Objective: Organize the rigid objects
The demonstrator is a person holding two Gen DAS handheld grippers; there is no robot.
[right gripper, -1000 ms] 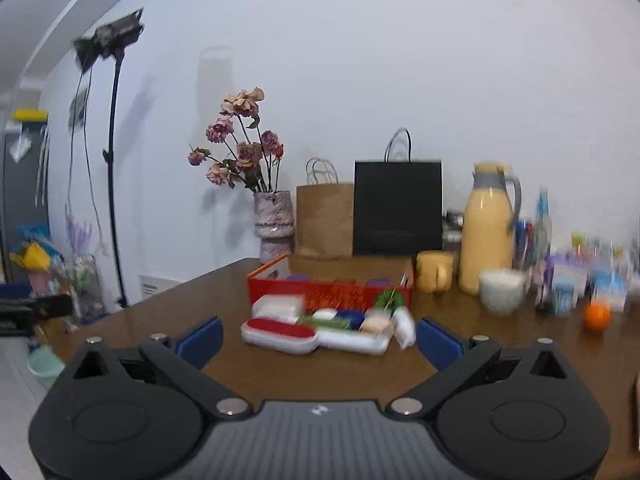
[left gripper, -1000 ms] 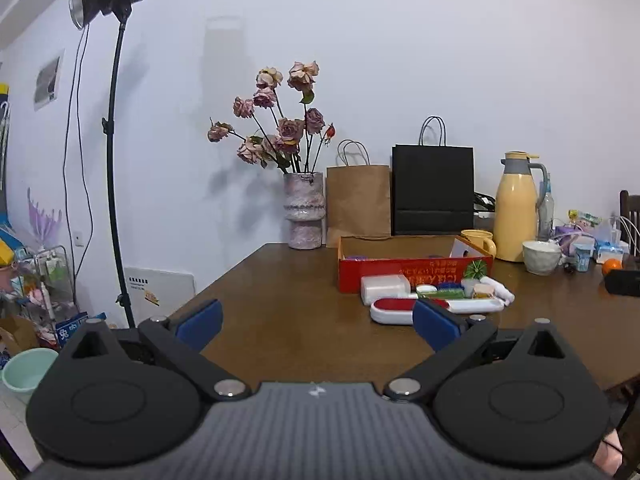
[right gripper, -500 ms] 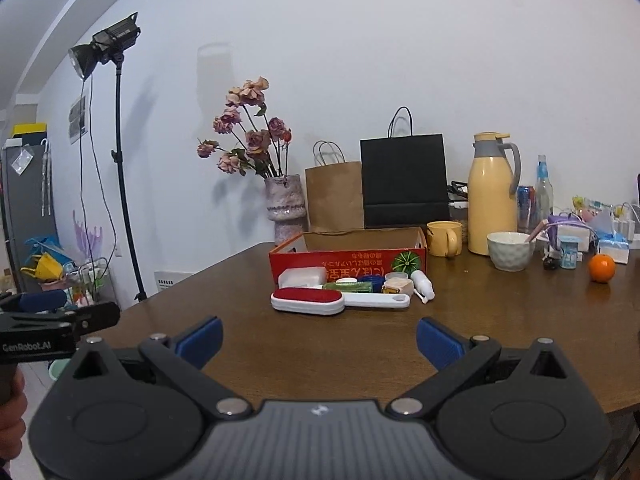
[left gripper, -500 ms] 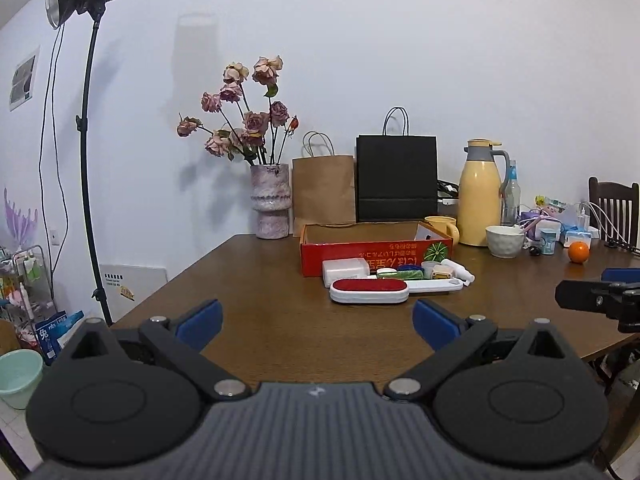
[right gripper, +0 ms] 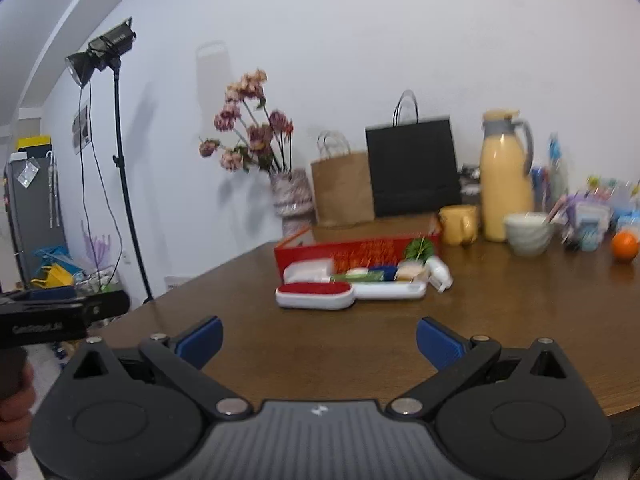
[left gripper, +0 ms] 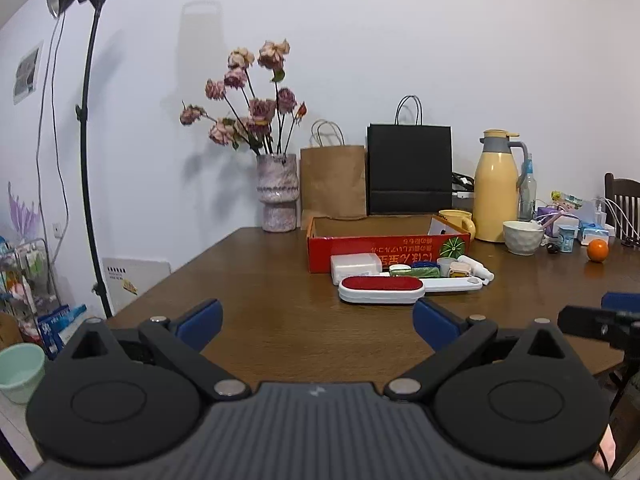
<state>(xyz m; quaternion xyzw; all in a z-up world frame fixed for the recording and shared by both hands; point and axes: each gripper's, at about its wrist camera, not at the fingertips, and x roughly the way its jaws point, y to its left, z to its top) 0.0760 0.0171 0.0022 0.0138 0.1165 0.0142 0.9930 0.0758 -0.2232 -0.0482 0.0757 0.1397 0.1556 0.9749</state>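
A: What filled most of the view?

B: The brown wooden table (left gripper: pixel 256 280), running back to a white wall. A black paper bag (left gripper: pixel 409 168) and a brown paper bag (left gripper: pixel 333 182) stood at its far edge, with a vase of dried roses (left gripper: pixel 278 192) to their left and a yellow thermos jug (left gripper: pixel 498 188) to their right.

A: And the things to be sorted?

B: A red cardboard box (left gripper: pixel 384 242) sat open mid-table. Just in front of it lay a white case (left gripper: pixel 355 264), and nearer the cameras a red-and-white lint brush (left gripper: pixel 381 290) flat on the wood, with a cluster of small items (left gripper: pixel 436 270) between it and the box. I could not tell most of those apart.

A: The tools?

B: The left gripper (left gripper: pixel 318 320) hung above the near edge with its blue pads wide apart and nothing between them. The right gripper (right gripper: pixel 319 338) was likewise spread and empty, well short of the brush. Its view was slightly blurred.

A: Anything smaller?

B: A white bowl (left gripper: pixel 523 236) and an orange (left gripper: pixel 597 250), far right.
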